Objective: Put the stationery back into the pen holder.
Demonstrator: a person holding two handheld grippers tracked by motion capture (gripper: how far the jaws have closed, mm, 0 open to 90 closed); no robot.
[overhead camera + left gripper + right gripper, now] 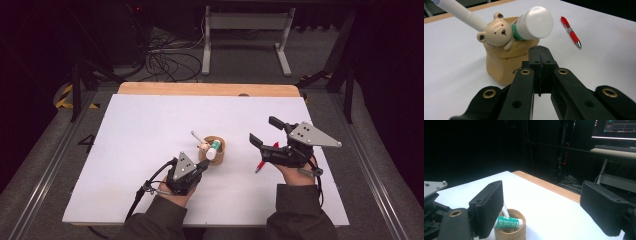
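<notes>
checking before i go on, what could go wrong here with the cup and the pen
The left gripper, fingers shut, sits right against the bear cup; a nudge could tip it, since the glue stick and white pen lean out over its rim. The red pen lies just under the open right gripper and could roll if bumped.

A lab: dark curtained surroundings, tangled floor cables (167,62), a monitor (615,128), white-covered worktable (150,125).

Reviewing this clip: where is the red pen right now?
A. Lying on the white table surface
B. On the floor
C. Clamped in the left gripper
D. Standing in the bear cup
A: the red pen lies flat on the white table, apart from the bear cup and near the right gripper.
</notes>
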